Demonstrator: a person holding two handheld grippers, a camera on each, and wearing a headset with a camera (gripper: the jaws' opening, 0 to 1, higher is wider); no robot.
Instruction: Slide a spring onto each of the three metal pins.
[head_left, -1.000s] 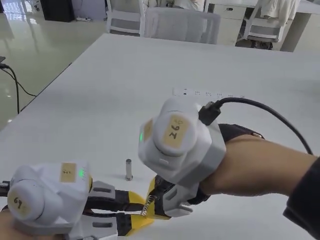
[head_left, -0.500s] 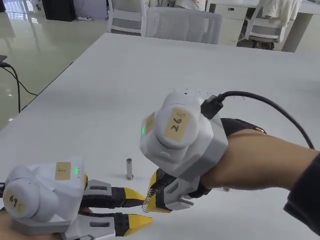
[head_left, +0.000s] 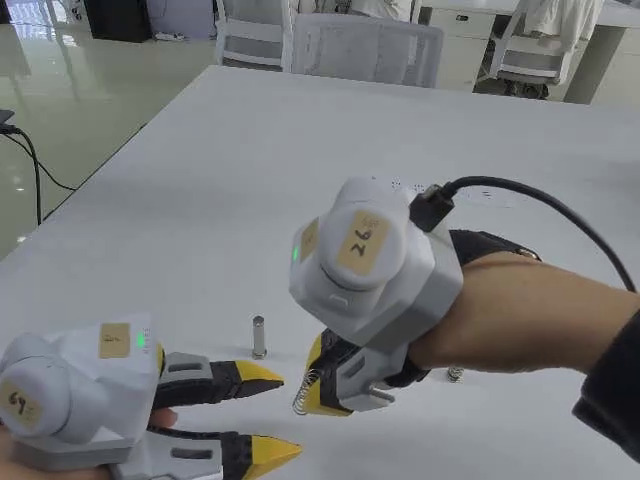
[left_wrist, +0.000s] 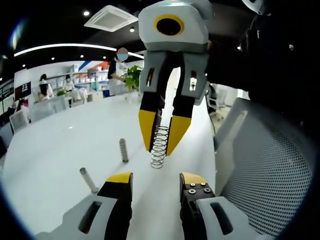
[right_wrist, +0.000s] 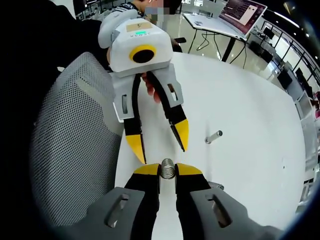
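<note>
a white table (head_left: 200, 180) runs the length of a bright office, chairs drawn up at its far end. over its near edge a person holds two grippers nose to nose. the left gripper (head_left: 280, 413) is low at the person's left, its yellow-tipped jaws spread wide with nothing between them. the right gripper (head_left: 318, 385) is pinched tight on the upper end of a spring (head_left: 303, 392). seen from the left gripper view, the spring hangs close to upright below the jaws, its lower end free and clear of the table.

the nearest pin (head_left: 259, 337) stands upright on the table, just left of the held spring and a little beyond it, between the two grippers. the left gripper view shows a second pin (left_wrist: 88, 180) near the first. a loose spring (head_left: 455, 374) lies on the table beside the person's right wrist.

the right gripper is nearer the nearest pin and has the part. the next move likely calls for carrying the spring left over the pin's top, with the two long axes in line, before lowering.
</note>
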